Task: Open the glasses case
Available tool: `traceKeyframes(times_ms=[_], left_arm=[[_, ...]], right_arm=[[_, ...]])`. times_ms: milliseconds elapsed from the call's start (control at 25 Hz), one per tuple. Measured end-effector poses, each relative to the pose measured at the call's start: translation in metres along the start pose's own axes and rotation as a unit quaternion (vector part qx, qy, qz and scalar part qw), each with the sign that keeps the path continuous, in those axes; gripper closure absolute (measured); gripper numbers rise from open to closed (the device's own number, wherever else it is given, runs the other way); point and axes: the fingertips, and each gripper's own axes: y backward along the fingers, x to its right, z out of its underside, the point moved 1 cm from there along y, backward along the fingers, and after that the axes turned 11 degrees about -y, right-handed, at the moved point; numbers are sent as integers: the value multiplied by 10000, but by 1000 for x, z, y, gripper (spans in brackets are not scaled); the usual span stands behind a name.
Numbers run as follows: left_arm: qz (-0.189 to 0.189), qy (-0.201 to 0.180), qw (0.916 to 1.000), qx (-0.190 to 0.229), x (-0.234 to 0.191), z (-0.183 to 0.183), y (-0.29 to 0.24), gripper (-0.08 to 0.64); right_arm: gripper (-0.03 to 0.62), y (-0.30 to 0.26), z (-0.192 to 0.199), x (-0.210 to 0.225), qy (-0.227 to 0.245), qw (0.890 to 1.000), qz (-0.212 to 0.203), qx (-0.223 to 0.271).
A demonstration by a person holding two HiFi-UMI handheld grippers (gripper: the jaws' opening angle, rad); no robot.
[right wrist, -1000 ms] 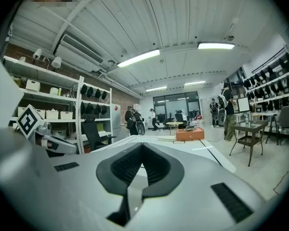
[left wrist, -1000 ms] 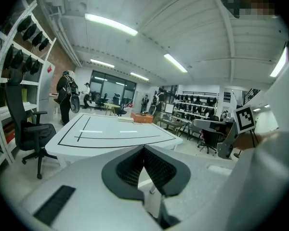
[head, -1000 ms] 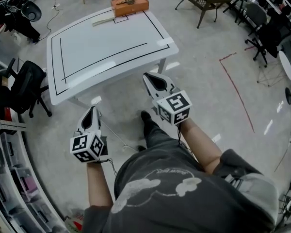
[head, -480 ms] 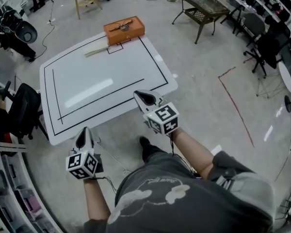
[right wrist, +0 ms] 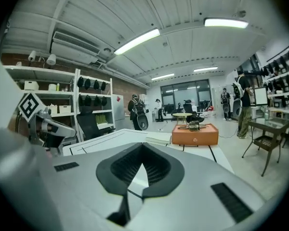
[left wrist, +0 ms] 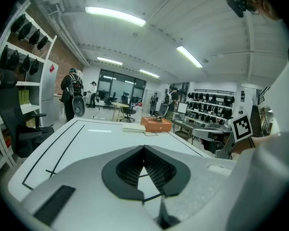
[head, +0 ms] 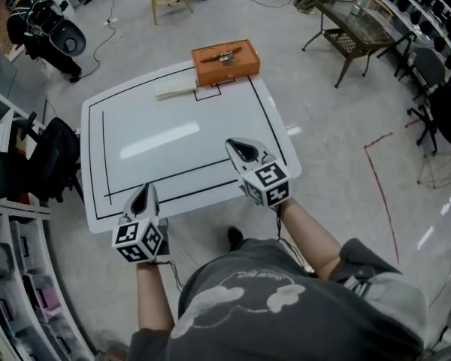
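Note:
An orange glasses case (head: 225,61) stands shut at the far edge of the white table (head: 173,138), with a pair of glasses lying on its lid. It also shows far ahead in both gripper views: case (left wrist: 156,123), case (right wrist: 195,134). My left gripper (head: 143,199) is over the table's near left edge, its jaws shut and empty (left wrist: 143,153). My right gripper (head: 240,147) reaches over the near right part of the table, also shut with nothing between its pads (right wrist: 142,150). Both are far from the case.
A pale flat object (head: 177,89) lies just left of the case. A black office chair (head: 49,156) and shelves stand at the left. A glass-topped side table (head: 357,25) is at the back right. Red tape (head: 383,186) marks the floor. People stand in the background.
The person has stepped up to the table. Both grippers moved forward from over the floor to over the table's near edge. Their jaws stayed shut.

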Motion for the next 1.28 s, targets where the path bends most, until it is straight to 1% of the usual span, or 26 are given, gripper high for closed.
traceKeyframes(times_ms=[160,400,480,640,800,960,1080,1120,1200,1280], left_arm=[[-150,28,9999,27,-7,-7,-21,563],[-159,-51,9999,-33,-12,-13,-40,563],[-128,-86,9999,-18,-16,-18,-47,563],[-73,-77,9999,33,-33,-26,-67,563],[114,-90,9999,-34,-56,-29,-101,563],[307,-230,9992,-123,-81,-40,-140,563],[468,-370,9981,-164,-99,-52,-169,563],[518,-415,9977,-170,-104,-56,-178,563],[608,-478,9968,-177,-113,-62,-193,563],[686,-497,9962,-185,-119,-65,-206,563]], right_arm=[[592,-27,-1,4,343,9988,-272,-219],[592,-61,8,13,483,9966,-388,-546],[592,-72,9,16,567,9958,-340,-632],[592,-96,1,22,573,9962,-174,-630],[591,-126,-3,29,711,9947,40,-739],[591,-159,-8,38,815,9921,206,-928],[591,-184,-16,47,995,9887,382,-1054],[586,-192,-18,50,1076,9872,433,-1097],[552,-206,-21,54,1206,9843,501,-1186],[532,-218,-22,58,1290,9821,536,-1266]])
